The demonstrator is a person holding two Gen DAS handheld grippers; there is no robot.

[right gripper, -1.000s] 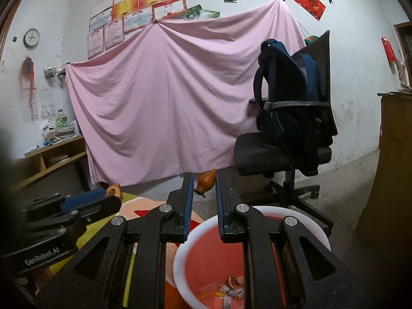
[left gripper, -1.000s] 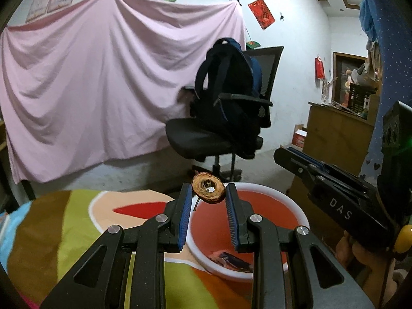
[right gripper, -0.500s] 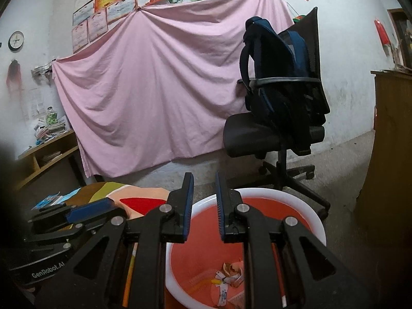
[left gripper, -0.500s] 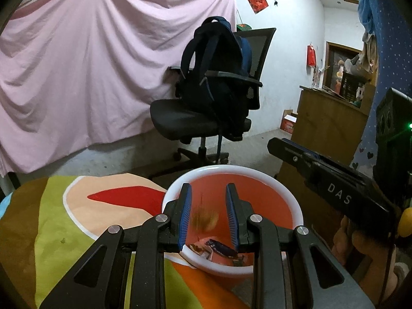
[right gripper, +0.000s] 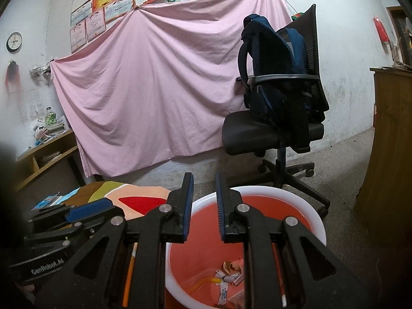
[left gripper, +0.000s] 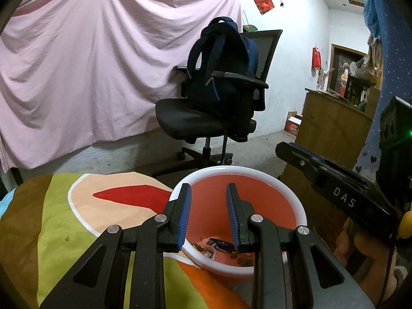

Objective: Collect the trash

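A round red bin with a white rim [left gripper: 257, 172] stands beside the colourful tablecloth; it also shows in the right wrist view [right gripper: 296, 193]. Trash lies at its bottom: wrappers and scraps [right gripper: 229, 275], and dark pieces [left gripper: 219, 244]. My left gripper [left gripper: 208, 193] is open and empty, held over the bin's near rim. My right gripper [right gripper: 204, 182] is open and empty, also over the bin. The right gripper's body [left gripper: 334, 193] shows at the right of the left wrist view; the left gripper's body [right gripper: 64, 219] shows at the lower left of the right wrist view.
A colourful tablecloth [left gripper: 77, 219] covers the table left of the bin. A black office chair with a dark blue backpack [left gripper: 221, 90] stands behind the bin. A pink sheet [right gripper: 154, 90] hangs on the wall. A wooden cabinet [left gripper: 332, 128] is at the right.
Both grippers held brown scraps a second ago; both opened and the scraps dropped into the bin. Both grippers have tilted down towards the bin.
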